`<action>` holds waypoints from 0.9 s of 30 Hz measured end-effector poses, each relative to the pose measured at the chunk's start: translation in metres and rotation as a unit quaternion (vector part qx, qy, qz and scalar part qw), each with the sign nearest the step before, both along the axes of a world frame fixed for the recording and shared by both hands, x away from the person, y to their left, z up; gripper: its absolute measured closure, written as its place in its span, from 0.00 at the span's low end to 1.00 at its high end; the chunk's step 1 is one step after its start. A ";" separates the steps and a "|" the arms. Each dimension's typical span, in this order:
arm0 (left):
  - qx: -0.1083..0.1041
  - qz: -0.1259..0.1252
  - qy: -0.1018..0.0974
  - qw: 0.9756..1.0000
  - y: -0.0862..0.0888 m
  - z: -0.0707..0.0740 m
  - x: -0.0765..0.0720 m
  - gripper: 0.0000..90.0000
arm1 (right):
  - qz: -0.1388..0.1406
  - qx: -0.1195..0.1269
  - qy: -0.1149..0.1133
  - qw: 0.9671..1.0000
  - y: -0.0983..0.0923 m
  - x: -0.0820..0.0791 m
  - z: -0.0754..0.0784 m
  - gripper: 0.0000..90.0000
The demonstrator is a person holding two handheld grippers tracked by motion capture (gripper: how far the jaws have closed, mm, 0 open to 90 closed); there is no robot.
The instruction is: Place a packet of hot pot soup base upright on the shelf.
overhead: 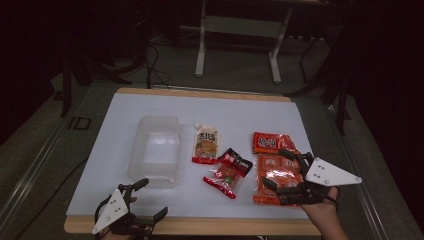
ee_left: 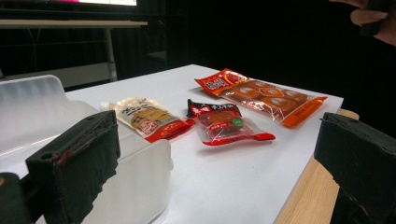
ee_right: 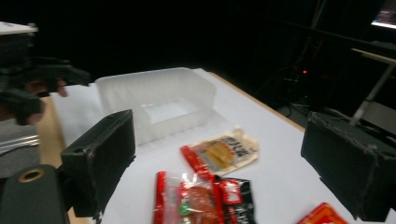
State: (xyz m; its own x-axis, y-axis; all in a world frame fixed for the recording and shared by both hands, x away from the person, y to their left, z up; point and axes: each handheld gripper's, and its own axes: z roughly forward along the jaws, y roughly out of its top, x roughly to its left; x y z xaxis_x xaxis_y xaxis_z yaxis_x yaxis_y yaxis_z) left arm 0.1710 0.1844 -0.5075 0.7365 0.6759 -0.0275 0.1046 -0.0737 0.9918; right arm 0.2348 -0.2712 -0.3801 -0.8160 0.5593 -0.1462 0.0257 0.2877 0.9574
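A clear plastic container [overhead: 155, 150] sits left of centre on the white table top [overhead: 235, 112]. To its right lie a beige sauce pouch [overhead: 206, 144], a small red-and-black snack packet [overhead: 227, 172] and a long orange snack packet [overhead: 272, 167]. My right gripper [overhead: 273, 166] hovers open over the orange packet, with one jaw toward each end of it. My left gripper [overhead: 154, 196] is open near the table's front left edge, just in front of the container [ee_left: 28, 112]. In the right gripper view the jaws frame the pouch [ee_right: 222, 151] and the small packet [ee_right: 201, 200].
The table's wooden front edge [overhead: 200, 225] runs under my left gripper. A white metal table frame [overhead: 237, 30] stands on the dark floor beyond the far edge. Bare white surface lies between the packets and the table's far edge.
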 end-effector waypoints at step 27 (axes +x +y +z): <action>-0.003 0.002 0.004 1.000 0.000 -0.001 0.002 0.01 | -0.109 -0.026 0.028 0.993 -0.045 0.093 -0.016 0.11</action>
